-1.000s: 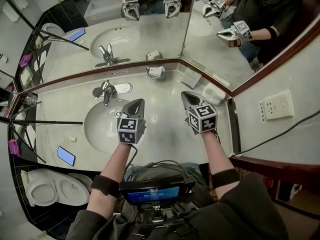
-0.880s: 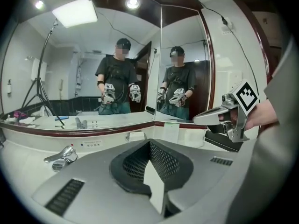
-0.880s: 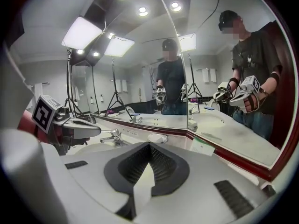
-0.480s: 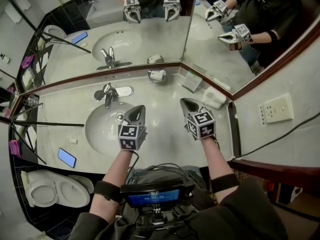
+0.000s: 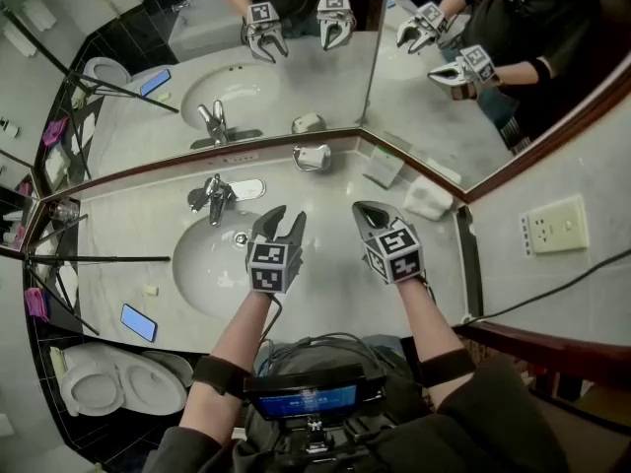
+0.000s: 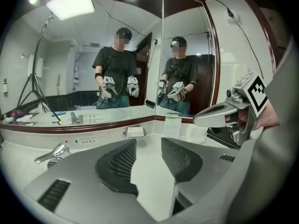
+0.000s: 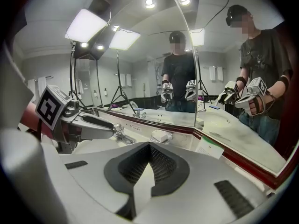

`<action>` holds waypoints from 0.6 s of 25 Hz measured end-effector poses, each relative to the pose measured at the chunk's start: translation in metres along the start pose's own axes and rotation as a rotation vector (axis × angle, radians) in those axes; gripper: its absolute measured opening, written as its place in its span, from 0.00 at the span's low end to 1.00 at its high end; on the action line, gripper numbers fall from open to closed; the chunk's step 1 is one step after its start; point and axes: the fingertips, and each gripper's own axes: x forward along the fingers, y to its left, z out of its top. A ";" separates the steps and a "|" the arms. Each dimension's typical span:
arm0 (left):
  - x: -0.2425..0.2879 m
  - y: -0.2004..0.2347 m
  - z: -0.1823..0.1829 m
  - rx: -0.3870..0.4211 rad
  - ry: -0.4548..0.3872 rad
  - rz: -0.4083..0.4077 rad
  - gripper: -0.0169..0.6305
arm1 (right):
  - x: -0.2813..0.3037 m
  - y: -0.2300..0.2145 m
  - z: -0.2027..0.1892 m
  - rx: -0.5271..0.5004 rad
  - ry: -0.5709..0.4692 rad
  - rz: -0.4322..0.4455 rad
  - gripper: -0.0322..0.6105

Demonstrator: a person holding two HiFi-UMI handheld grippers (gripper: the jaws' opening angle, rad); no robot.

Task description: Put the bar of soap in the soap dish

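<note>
A white bar of soap (image 5: 315, 156) lies in the metal soap dish (image 5: 297, 152) at the back of the counter, against the mirror corner. The left gripper view shows the same soap (image 6: 135, 131), and so does the right gripper view (image 7: 160, 135). My left gripper (image 5: 284, 217) hovers over the right edge of the sink basin, well short of the dish. Its jaws are opening, with only bare counter between them (image 6: 148, 143). My right gripper (image 5: 363, 208) is beside it over the counter, shut and empty (image 7: 149, 146).
A chrome faucet (image 5: 212, 197) stands behind the basin (image 5: 209, 264). A folded card (image 5: 383, 168) and a white folded cloth (image 5: 428, 200) sit at the back right. A phone (image 5: 139, 321), a small pale piece (image 5: 150, 290) and a tripod leg (image 5: 108, 259) are on the left.
The left gripper's jaws were shut and now stand apart. It has shifted slightly right and toward the mirror. The right gripper has stayed in place, still shut.
</note>
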 end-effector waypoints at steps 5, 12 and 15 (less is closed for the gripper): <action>0.041 0.000 0.012 0.021 0.049 -0.036 0.45 | 0.013 -0.002 -0.004 0.014 0.014 0.007 0.08; 0.109 0.013 0.024 0.026 0.123 -0.044 0.69 | 0.031 -0.018 -0.015 0.037 0.044 -0.001 0.08; 0.138 0.023 0.023 0.018 0.160 -0.033 0.72 | 0.038 -0.024 -0.020 0.045 0.057 -0.001 0.08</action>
